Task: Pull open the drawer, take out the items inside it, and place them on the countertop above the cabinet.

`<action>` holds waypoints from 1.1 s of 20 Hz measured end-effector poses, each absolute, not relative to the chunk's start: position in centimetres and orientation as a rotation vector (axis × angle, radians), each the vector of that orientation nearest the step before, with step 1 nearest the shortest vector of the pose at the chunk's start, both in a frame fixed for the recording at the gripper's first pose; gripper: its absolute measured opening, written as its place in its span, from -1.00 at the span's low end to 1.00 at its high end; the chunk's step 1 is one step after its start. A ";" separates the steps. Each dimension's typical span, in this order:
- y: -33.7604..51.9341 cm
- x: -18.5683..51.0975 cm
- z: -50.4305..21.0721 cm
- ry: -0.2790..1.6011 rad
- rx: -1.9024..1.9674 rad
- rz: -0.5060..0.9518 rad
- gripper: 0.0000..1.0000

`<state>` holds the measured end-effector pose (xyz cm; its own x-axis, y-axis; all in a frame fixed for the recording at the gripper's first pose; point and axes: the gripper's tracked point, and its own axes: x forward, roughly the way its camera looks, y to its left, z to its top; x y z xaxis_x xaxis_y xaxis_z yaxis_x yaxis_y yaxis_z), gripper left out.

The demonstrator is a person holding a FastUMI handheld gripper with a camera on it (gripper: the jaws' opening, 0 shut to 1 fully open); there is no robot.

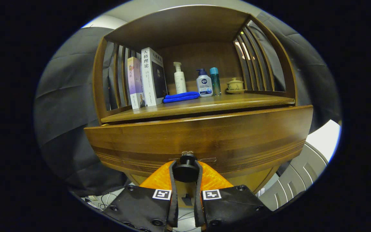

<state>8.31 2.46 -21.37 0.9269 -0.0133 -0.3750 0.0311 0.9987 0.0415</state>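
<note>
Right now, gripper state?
Gripper: shut on the drawer knob, one finger pressing each side; the drawer front looks closed.

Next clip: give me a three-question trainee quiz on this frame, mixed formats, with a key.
1. True or false: the fingers of the hand-held gripper sit on either side of the drawer knob.
2. What lies on the countertop just right of the books? A) blue cloth B) teacup C) spoon
3. Fill in: the drawer front looks ____ (open/closed).

Key: 1 true; 2 A, the blue cloth; 3 closed.
</note>
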 end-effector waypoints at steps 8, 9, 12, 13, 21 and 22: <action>3.0 3.5 -21.0 0.409 0.041 0.006 -0.58; 3.1 3.1 -20.9 0.411 0.037 0.010 -0.58; 3.2 1.3 -21.2 0.425 0.047 0.021 -0.58; 3.3 0.8 -21.4 0.433 0.048 0.025 -0.58; 3.6 -3.3 -21.5 0.445 0.028 0.061 -0.57; 3.7 -3.8 -21.6 0.447 0.020 0.067 -0.58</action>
